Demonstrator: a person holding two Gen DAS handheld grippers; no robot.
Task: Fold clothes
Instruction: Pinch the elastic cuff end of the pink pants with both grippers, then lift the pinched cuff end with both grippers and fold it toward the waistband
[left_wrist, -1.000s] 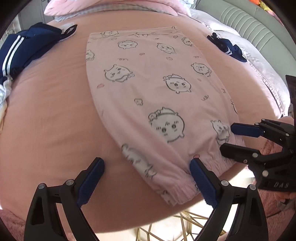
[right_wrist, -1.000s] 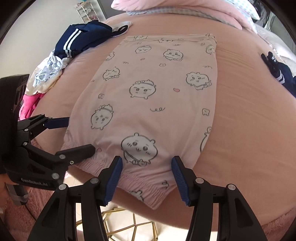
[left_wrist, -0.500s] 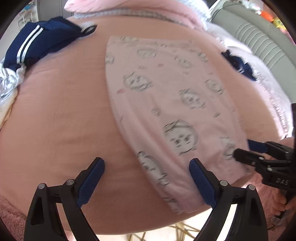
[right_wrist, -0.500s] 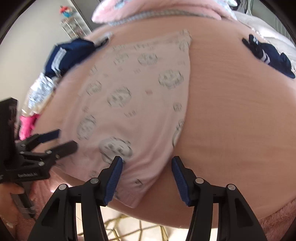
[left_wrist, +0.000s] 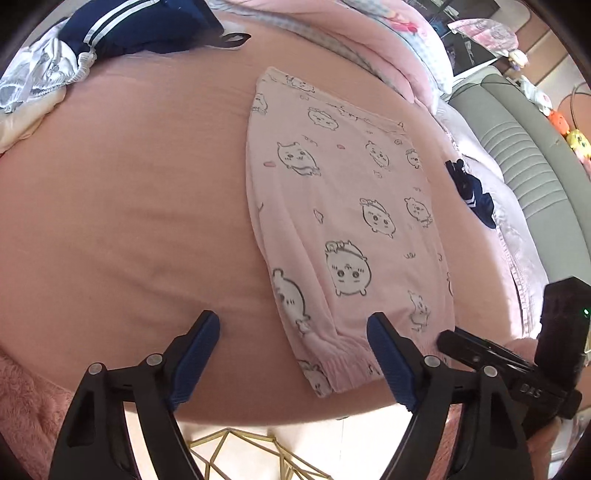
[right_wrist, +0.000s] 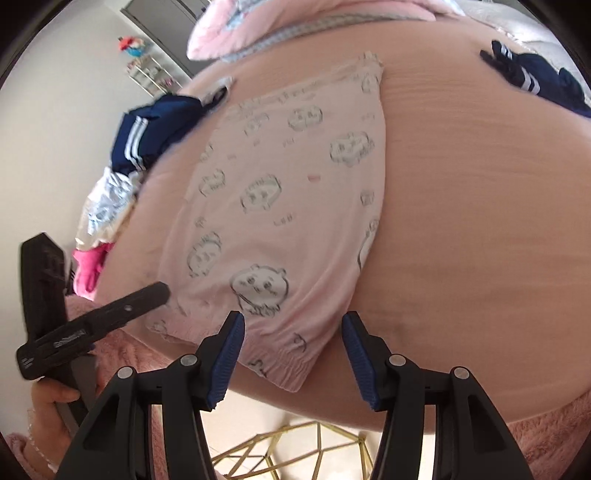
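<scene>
Pyjama trousers (left_wrist: 343, 221) lie flat on bed (left_wrist: 122, 221); left tool (left_wrist: 293, 356) closing (nothing pinched), right tool (right_wrist: 291, 356) spread over hem, so a shallow bite risks slipping.

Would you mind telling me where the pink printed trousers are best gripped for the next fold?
Probably at the gathered cuffs, the pink printed trousers' near end at the bed's edge. They lie flat with the waistband far away, so come in from this near side, one claw per corner.

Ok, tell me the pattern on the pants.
Pale pink pants printed with cartoon animal faces, clearest in the left wrist view.
</scene>
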